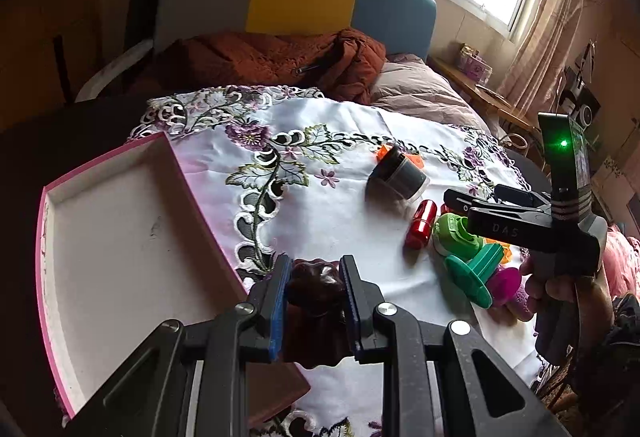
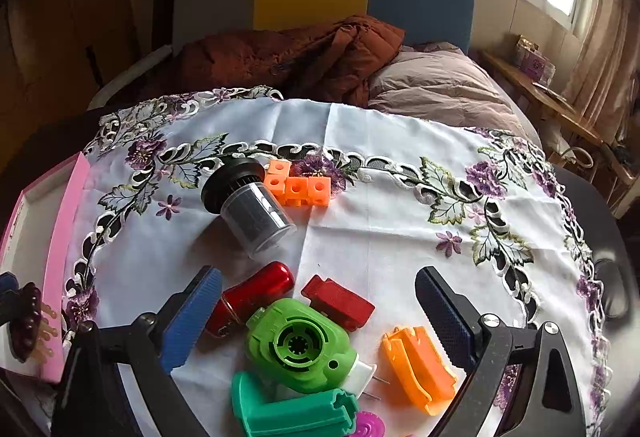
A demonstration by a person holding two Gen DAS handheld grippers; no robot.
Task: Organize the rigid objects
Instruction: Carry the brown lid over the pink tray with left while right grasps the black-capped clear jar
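My left gripper (image 1: 316, 265) is shut on a dark maroon comb-like piece (image 1: 316, 287), held beside the right edge of the pink-rimmed white tray (image 1: 120, 237). The right wrist view shows that piece (image 2: 26, 317) with pale teeth at the far left. My right gripper (image 2: 320, 277) stands open, its jaws wide above a cluster of toys: a green round toy (image 2: 300, 345), a red cylinder (image 2: 252, 297), a red block (image 2: 340, 303), an orange clip (image 2: 416, 369) and a teal piece (image 2: 288, 409). Nothing is pressed between its pads. It appears from the side in the left wrist view (image 1: 464, 207).
A black-capped clear jar (image 2: 248, 209) lies tipped next to orange cubes (image 2: 296, 185) farther back on the embroidered white cloth (image 2: 400, 229). Behind the table are a rust-coloured jacket (image 2: 288, 61), a pillow (image 2: 440, 85) and a headboard. A hand (image 1: 560, 289) holds the right gripper.
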